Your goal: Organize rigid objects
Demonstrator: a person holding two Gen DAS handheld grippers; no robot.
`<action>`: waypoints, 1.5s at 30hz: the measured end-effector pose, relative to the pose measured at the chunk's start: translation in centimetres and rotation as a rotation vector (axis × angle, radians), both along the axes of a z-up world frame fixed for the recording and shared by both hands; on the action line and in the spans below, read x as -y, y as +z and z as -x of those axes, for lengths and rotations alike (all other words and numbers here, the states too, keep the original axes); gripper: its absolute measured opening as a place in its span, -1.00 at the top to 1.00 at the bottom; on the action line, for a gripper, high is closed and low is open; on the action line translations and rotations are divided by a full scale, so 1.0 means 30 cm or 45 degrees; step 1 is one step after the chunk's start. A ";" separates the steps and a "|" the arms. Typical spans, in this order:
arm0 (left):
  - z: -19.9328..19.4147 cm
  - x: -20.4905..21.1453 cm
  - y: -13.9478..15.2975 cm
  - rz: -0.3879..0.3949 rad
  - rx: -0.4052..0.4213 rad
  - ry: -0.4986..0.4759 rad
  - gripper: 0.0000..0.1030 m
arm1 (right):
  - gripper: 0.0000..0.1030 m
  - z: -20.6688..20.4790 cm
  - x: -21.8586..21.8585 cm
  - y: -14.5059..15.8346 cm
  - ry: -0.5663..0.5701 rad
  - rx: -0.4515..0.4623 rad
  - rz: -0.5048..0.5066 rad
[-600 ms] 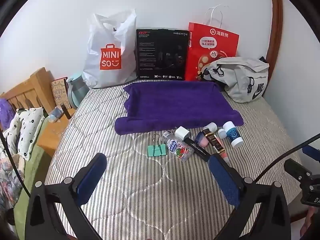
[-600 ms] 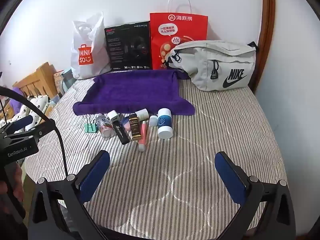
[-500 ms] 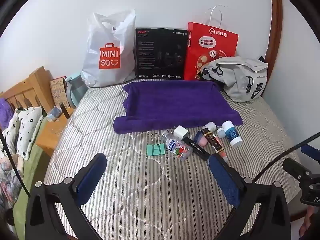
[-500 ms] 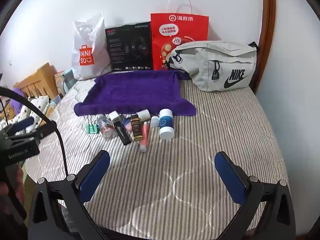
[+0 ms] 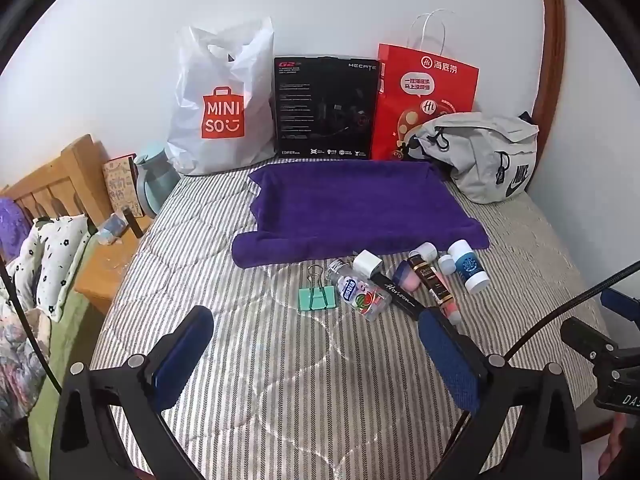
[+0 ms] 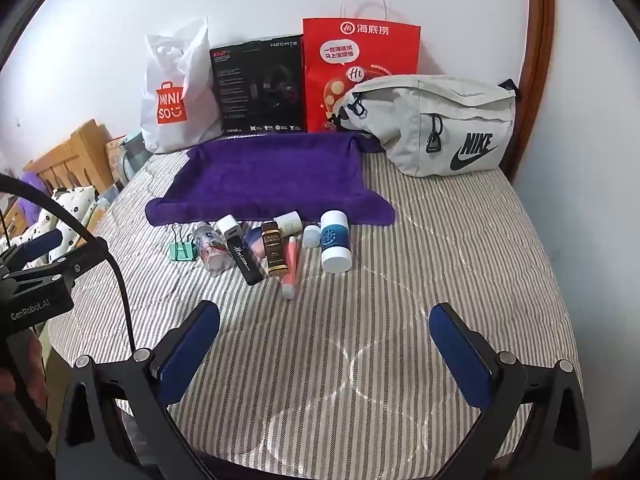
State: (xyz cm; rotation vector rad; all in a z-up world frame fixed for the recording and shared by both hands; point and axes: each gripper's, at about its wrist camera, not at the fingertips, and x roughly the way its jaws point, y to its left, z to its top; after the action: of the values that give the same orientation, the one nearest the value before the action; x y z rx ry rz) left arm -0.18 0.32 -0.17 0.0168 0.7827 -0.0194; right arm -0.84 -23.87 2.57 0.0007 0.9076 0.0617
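Hovering near the towel (image 5: 356,204), both grippers, left (image 5: 316,356) and right (image 6: 324,344), gape empty; bottles (image 6: 335,246) cluster at its front edge, likely awaiting sorting.

My pads (image 5: 448,356) are dark blue on black frames. The bedcover (image 6: 400,320) runs grey-and-white stripes; the towel (image 6: 272,178) is deep purple. I see a mint-green binder clip (image 5: 317,298), a coral-pink tube (image 6: 290,266), a white bottle (image 6: 335,240) banded in blue — and a red paper bag (image 6: 360,76).
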 end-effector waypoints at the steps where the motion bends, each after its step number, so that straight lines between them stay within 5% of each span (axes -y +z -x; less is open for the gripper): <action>1: 0.000 -0.002 -0.001 0.003 -0.001 0.000 -1.00 | -1.00 0.001 -0.004 -0.002 -0.001 0.000 0.002; 45: 0.017 -0.043 -0.020 -0.014 -0.010 0.024 -1.00 | -1.00 0.003 0.004 0.015 -0.026 -0.011 0.017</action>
State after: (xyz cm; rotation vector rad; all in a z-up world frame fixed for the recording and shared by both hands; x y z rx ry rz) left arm -0.69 1.61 -0.75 0.0196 0.7911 0.0024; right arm -0.93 -24.00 3.00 -0.0023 0.9165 0.0367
